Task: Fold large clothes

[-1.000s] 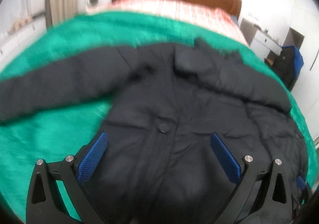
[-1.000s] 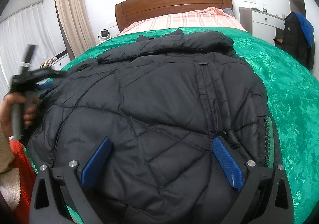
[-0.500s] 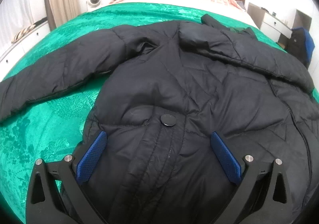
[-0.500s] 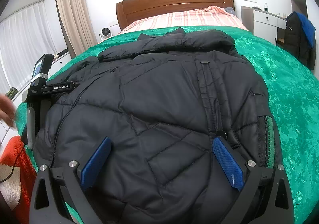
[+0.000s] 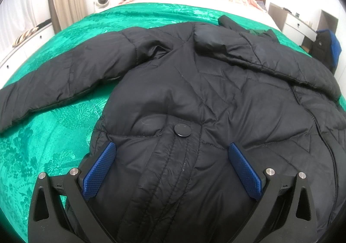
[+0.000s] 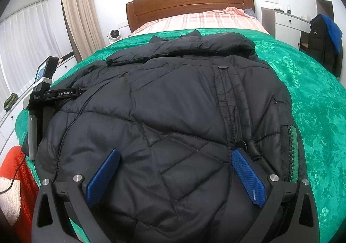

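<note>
A large black quilted jacket [image 5: 194, 96] lies spread on a green bedspread [image 5: 49, 135], front up. Its left sleeve [image 5: 64, 74] stretches out to the left; the right sleeve lies folded across the chest. My left gripper [image 5: 172, 152] is open, its blue pads resting on the jacket's lower hem on either side of a snap button [image 5: 182, 130]. In the right wrist view the jacket [image 6: 173, 102] fills the middle. My right gripper [image 6: 175, 159] is open, resting on the hem near the zipper [image 6: 292, 145]. The left gripper's body [image 6: 45, 96] stands at the jacket's left edge.
A wooden headboard [image 6: 188, 5] and striped pink bedding [image 6: 205, 20] lie beyond the jacket. A white cabinet [image 6: 287, 24] with a dark coat [image 6: 324, 42] stands to the right. Curtains [image 6: 75, 9] hang at the left. A red and white fabric [image 6: 15, 189] sits at the lower left.
The left gripper swung toward the jacket's hem and settled there; its view went from blurred to steady. The hand seen on it one second ago is gone. The right gripper barely moved.
</note>
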Tool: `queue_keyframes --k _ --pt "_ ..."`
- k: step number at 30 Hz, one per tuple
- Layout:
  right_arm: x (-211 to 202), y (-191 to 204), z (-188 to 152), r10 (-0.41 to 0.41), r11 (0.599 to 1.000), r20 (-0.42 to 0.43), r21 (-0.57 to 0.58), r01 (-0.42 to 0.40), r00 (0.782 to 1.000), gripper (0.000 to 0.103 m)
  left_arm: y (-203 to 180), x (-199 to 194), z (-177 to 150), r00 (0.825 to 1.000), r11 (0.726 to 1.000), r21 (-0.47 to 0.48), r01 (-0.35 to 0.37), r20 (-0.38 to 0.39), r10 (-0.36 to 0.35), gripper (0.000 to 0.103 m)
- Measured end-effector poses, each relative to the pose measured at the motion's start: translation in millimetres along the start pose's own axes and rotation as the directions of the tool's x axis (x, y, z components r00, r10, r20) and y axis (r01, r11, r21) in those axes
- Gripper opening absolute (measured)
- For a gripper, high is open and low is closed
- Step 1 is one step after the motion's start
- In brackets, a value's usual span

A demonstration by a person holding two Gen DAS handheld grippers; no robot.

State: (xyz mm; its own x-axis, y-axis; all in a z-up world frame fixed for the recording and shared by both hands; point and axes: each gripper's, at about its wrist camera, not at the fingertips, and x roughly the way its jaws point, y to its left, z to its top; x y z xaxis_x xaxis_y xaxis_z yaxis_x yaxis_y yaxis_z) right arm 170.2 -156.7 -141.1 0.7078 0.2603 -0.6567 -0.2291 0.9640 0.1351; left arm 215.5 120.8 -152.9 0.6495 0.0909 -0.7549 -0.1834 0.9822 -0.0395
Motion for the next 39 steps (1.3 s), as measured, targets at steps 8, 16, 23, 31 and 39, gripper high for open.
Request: queue_keyframes --k 8,16,23,31,39 --pt "-6 -3 2 0.007 0.999 -0.015 0.035 -0.007 1.0 0.102 0 0 0 1.0 1.0 0.0 0.0 0.0 0.0 0.103" --pt "-9 -8 2 0.031 0.998 -0.022 0.061 -0.029 0.999 0.102 0 0 0 1.0 1.0 0.0 0.001 0.0 -0.001 0.103" --pt "-5 -5 -1 0.013 0.999 -0.018 0.042 -0.012 1.0 0.103 0 0 0 1.0 1.0 0.0 0.001 0.001 -0.001 0.103" --pt "0 -1 -3 -0.011 1.0 -0.01 0.027 0.011 1.0 0.103 0 -1 0 1.0 1.0 -0.001 -0.001 0.003 0.001 0.103" --pt "1 2 -6 -0.026 1.0 0.002 0.008 0.026 1.0 0.103 -1 2 1 1.0 1.0 -0.006 0.004 -0.027 -0.004 0.103"
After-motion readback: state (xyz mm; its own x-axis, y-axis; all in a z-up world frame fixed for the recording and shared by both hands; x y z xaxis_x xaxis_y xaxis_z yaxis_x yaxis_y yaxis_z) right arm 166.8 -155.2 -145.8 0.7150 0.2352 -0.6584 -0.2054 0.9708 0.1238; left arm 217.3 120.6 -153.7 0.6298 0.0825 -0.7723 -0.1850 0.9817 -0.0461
